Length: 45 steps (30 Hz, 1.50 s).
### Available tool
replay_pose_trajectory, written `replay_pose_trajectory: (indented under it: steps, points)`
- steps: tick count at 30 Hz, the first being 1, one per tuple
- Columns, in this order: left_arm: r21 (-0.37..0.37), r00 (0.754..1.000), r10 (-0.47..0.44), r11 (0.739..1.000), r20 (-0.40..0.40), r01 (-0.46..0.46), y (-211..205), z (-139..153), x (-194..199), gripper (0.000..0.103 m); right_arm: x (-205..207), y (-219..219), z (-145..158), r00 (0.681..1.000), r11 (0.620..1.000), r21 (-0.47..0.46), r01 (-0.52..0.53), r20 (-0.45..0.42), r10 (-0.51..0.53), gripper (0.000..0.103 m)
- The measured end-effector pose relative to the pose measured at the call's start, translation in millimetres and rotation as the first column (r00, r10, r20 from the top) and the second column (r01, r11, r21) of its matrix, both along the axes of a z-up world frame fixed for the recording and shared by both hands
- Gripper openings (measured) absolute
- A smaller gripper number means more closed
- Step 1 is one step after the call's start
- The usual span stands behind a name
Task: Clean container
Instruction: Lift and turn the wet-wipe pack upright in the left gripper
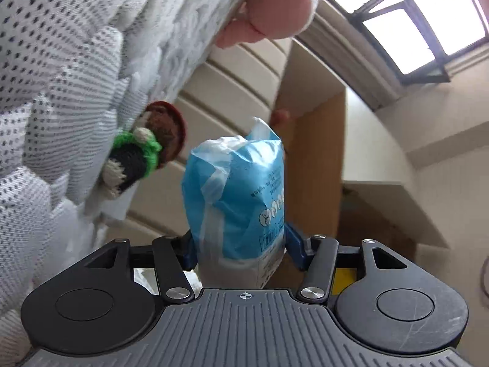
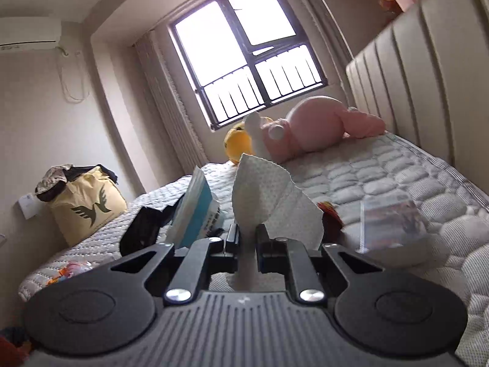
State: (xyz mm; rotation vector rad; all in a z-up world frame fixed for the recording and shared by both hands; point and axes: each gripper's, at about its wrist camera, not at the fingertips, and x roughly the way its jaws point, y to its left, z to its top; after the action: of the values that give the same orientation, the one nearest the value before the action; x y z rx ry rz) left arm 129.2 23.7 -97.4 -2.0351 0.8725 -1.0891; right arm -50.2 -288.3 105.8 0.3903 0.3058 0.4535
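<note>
The left gripper [image 1: 240, 244], rolled sideways beside the mattress [image 1: 61, 76], is clenched on a blue wet-wipe pack [image 1: 241, 189]. The right gripper [image 2: 246, 238], tilted upward, pinches a white paper towel [image 2: 269, 195]. A clear plastic container [image 2: 392, 223] rests on the mattress to its right.

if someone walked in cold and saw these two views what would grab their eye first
Probably the blue and white tissue pack, dead centre of the left wrist view, clamped in the left hand-held gripper. Next, the white paper towel pinched in the right hand-held gripper, standing up mid-frame. Behind it, a big pink plush toy lies on the quilted mattress under the bright window.
</note>
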Motion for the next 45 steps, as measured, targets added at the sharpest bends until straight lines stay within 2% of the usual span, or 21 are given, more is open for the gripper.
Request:
replay_pose_trajectory:
  steps: [4, 7, 10, 16, 20, 24, 29, 31, 32, 33, 34, 35, 36, 37, 38, 39, 41, 42, 43, 44, 45]
  points:
    - [-0.089, 1.000, -0.008, 0.996, 0.023, 0.010, 7.3, -1.2, -2.9, 0.059, 7.9, 36.5, 36.8, 0.989, 0.992, 0.013, -0.122, 0.083, 0.120, 0.013]
    - [-0.122, 0.999, -0.015, 0.992, 0.036, 0.020, 5.8, -0.8, -4.3, 0.059, 17.2, 72.0, 55.9, 0.975, 0.982, -0.050, -0.182, 0.120, 0.187, 0.013]
    - [-0.155, 0.998, -0.016, 0.988, 0.053, 0.024, 3.9, 2.9, -5.7, 0.059, 23.9, 95.5, 55.1, 0.980, 0.978, -0.136, -0.159, 0.097, 0.173, 0.013]
    - [-0.247, 0.992, 0.016, 0.969, 0.128, 0.017, 9.4, 21.6, -1.1, 0.059, 19.2, 84.9, 46.6, 0.994, 0.986, -0.143, -0.083, 0.058, 0.092, 0.013]
    - [-0.254, 0.986, 0.026, 0.967, 0.166, 0.017, 11.1, 29.9, -1.3, 0.064, 18.1, 73.2, 43.6, 0.999, 0.989, -0.147, -0.028, 0.041, 0.034, 0.013]
    - [-0.242, 0.989, 0.041, 0.970, 0.139, -0.006, 11.5, 22.9, 1.5, 0.064, 16.6, 70.4, 40.4, 0.999, 0.990, -0.138, -0.030, 0.035, 0.035, 0.013]
    - [-0.213, 0.988, 0.036, 0.977, 0.152, -0.003, 4.9, 24.9, 3.3, 0.065, 15.5, 70.7, 39.5, 0.998, 0.988, -0.150, -0.028, 0.043, 0.035, 0.013]
    - [-0.171, 0.981, 0.038, 0.985, 0.192, -0.005, 10.3, 34.7, 1.1, 0.073, 15.7, 67.1, 36.0, 0.999, 0.988, -0.152, -0.016, 0.047, 0.023, 0.013]
    - [-0.148, 0.976, 0.039, 0.989, 0.214, -0.007, 13.6, 40.1, 0.0, 0.080, 17.0, 64.0, 33.2, 0.999, 0.988, -0.154, -0.009, 0.045, 0.016, 0.013]
    - [-0.095, 0.968, 0.049, 0.995, 0.246, -0.026, 23.7, 49.3, -1.5, 0.088, 20.0, 61.8, 30.4, 0.999, 0.988, -0.157, -0.003, 0.039, 0.009, 0.013]
    - [-0.005, 0.956, 0.063, 0.998, 0.285, -0.065, 39.7, 60.2, -6.9, 0.092, 23.6, 60.1, 25.1, 1.000, 0.986, -0.167, 0.004, 0.029, 0.001, 0.013]
    - [0.111, 0.942, 0.076, 0.987, 0.328, -0.118, 61.3, 76.1, -11.5, 0.094, 28.9, 58.9, 16.3, 1.000, 0.983, -0.184, 0.021, 0.013, -0.019, 0.013]
    - [0.237, 0.925, 0.082, 0.955, 0.371, -0.179, 83.5, 94.1, -14.8, 0.094, 34.2, 57.8, 7.4, 0.999, 0.979, -0.201, 0.036, -0.002, -0.038, 0.013]
    - [0.356, 0.914, 0.078, 0.905, 0.398, -0.232, 99.8, 109.9, -17.8, 0.095, 39.8, 57.3, -2.0, 0.999, 0.977, -0.211, 0.044, -0.019, -0.049, 0.013]
    - [0.465, 0.907, 0.070, 0.841, 0.415, -0.278, 113.3, 124.6, -20.6, 0.097, 47.3, 57.5, -13.3, 0.998, 0.975, -0.218, 0.046, -0.041, -0.056, 0.013]
    - [0.566, 0.904, 0.061, 0.761, 0.422, -0.316, 122.1, 137.4, -22.3, 0.100, 54.4, 59.5, -24.1, 0.996, 0.972, -0.230, 0.050, -0.060, -0.065, 0.014]
    - [0.736, 0.906, 0.046, 0.566, 0.421, -0.371, 131.5, 157.6, -25.4, 0.101, 68.0, 63.5, -45.2, 0.992, 0.966, -0.254, 0.056, -0.095, -0.082, 0.017]
    - [0.804, 0.906, 0.033, 0.448, 0.423, -0.392, 130.7, 163.6, -28.0, 0.101, 71.1, 65.1, -52.9, 0.991, 0.964, -0.259, 0.059, -0.102, -0.088, 0.028]
    - [0.857, 0.906, 0.015, 0.317, 0.424, -0.406, 128.6, 169.1, -30.8, 0.102, 73.4, 66.3, -60.1, 0.990, 0.963, -0.262, 0.061, -0.107, -0.092, 0.043]
    - [0.888, 0.904, -0.012, 0.197, 0.427, -0.416, 125.3, 173.0, -32.0, 0.102, 71.1, 65.0, -64.2, 0.991, 0.965, -0.256, 0.056, -0.100, -0.084, 0.050]
    - [0.901, 0.902, -0.050, 0.097, 0.430, -0.424, 120.0, 174.4, -33.1, 0.102, 68.7, 63.7, -68.3, 0.993, 0.967, -0.250, 0.051, -0.094, -0.077, 0.056]
